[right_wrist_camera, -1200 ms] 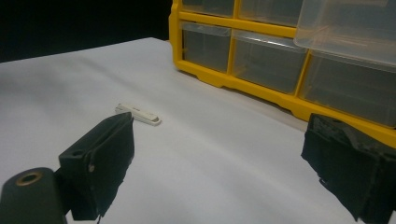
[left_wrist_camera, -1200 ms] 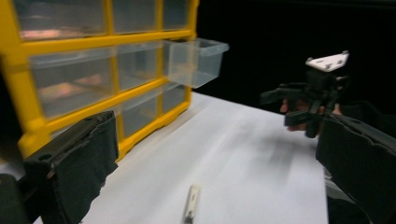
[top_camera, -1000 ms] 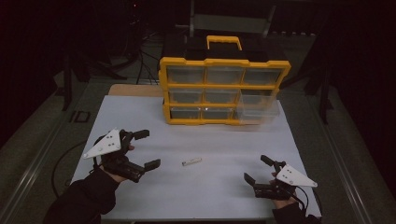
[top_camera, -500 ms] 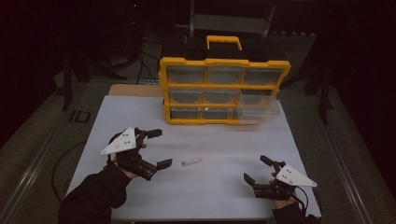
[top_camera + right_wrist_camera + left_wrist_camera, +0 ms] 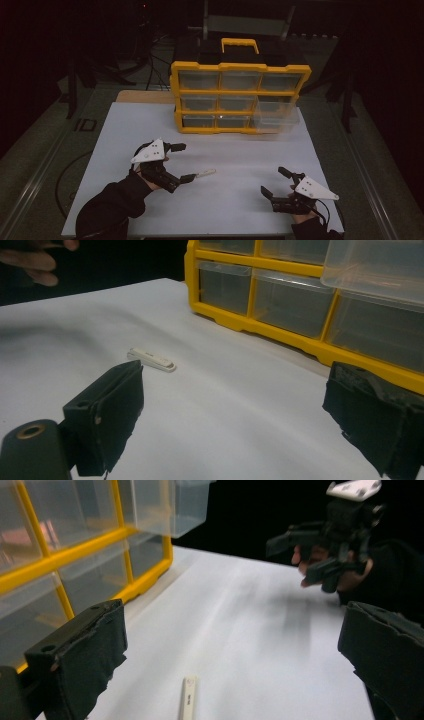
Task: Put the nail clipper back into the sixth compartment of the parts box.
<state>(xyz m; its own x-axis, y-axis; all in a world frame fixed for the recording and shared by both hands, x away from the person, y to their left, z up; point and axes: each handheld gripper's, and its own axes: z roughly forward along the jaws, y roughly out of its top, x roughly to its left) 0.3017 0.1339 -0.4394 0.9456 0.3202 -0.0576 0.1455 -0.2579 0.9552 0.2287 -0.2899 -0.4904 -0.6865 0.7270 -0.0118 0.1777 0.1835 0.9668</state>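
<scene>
A small white stick [image 5: 205, 173] lies flat on the white table top [image 5: 240, 205], left of centre. My left gripper [image 5: 185, 163] is open just left of it, and its lower fingertip almost touches the stick's near end. In the left gripper view the stick [image 5: 187, 701] lies low between the wide-apart jaws of that gripper [image 5: 232, 630]. My right gripper [image 5: 273, 181] rests open at the front right, with nothing between its jaws. In the right gripper view the stick [image 5: 151, 359] lies ahead of the right gripper [image 5: 235, 390], to the left.
A yellow drawer organizer [image 5: 240, 70] with clear drawers and a black top stands at the back of the table. One clear drawer [image 5: 277, 117] at its lower right is pulled out. The white top's edges drop to a dark floor.
My left gripper has moved right and a little toward the stick, from well left of it to right beside it. The right gripper and the stick have stayed put.
</scene>
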